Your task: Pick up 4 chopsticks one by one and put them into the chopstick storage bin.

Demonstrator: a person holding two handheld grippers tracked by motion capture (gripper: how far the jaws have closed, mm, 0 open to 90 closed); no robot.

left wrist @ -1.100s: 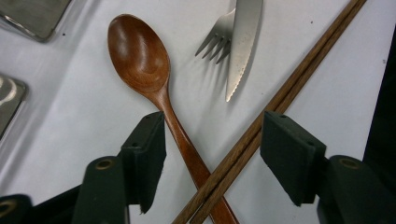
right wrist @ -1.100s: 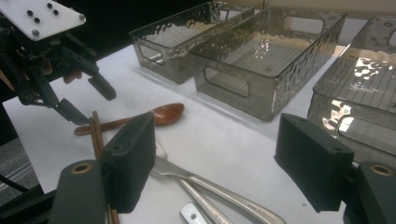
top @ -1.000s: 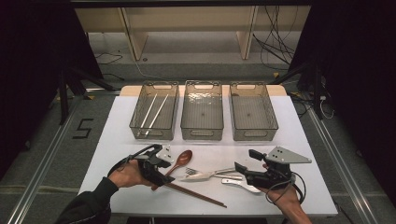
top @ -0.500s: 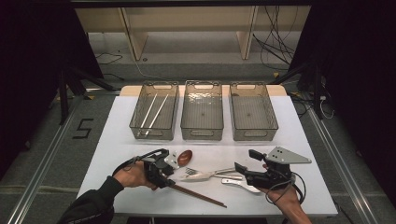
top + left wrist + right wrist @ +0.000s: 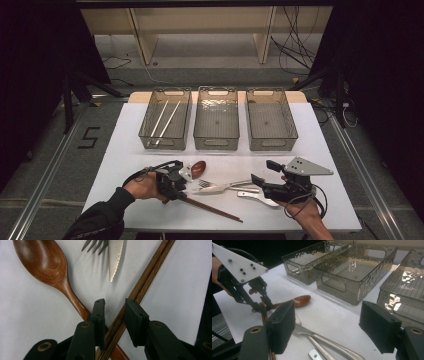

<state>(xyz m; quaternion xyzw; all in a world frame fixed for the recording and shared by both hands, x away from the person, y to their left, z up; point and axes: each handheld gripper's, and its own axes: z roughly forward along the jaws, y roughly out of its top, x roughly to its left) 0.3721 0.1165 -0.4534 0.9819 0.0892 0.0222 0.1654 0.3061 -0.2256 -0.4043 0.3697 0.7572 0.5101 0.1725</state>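
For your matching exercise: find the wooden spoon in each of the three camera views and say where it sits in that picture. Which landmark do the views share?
High view: the wooden spoon shows its bowl at lower centre, beside the left tongs.
Left gripper view: the spoon fills the upper left, its handle running down under the brown chopsticks.
Right gripper view: its bowl lies left of centre.
Shared landmark: the chopsticks crossing the spoon's handle.

Dark brown wooden chopsticks [image 5: 140, 287], a pair, side by side, lie flat on white worktop [image 5: 30, 315], running diag. between left tool [image 5: 115, 308] jaws. They cross over wooden spoon [image 5: 47, 267] handle just behind tool tips.
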